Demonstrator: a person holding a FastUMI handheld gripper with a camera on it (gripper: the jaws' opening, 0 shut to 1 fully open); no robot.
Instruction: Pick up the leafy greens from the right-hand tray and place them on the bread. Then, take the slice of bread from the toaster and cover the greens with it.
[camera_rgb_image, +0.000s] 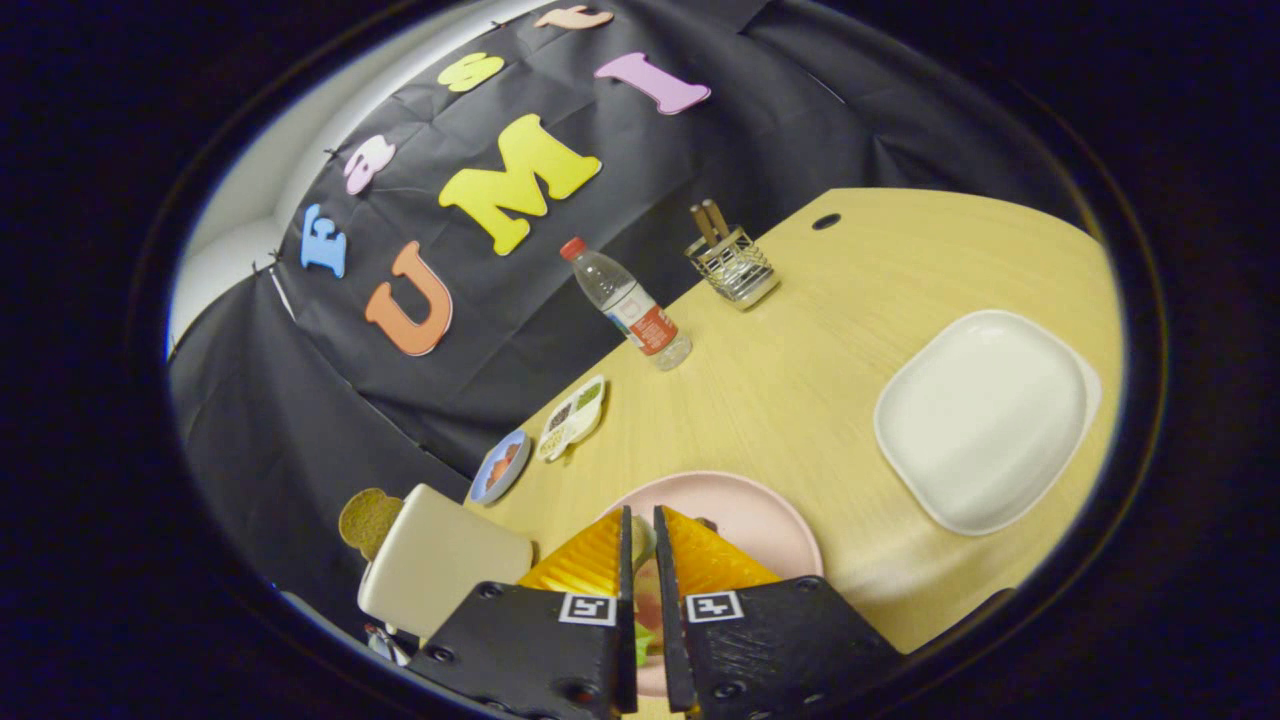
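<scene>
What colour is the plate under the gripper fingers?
Pale pink plate, seen in the gripper view.

A brown bread slice (366, 520) stands upright in the cream toaster (440, 565); greens (645, 640) (partly hidden) lie on the pink plate (760, 515).

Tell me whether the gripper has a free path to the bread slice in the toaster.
Probably yes: the gripper hangs over the pink plate, jaws nearly closed, and the bread slice protrudes from the toaster alongside, unobstructed.

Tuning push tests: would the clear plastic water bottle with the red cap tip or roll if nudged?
The clear plastic water bottle stands tall and narrow, so a high nudge would probably tip it. Its round body would likely roll afterwards. It looks nearly empty, so probably light. The gripper is far from it, fingers nearly closed.
</scene>
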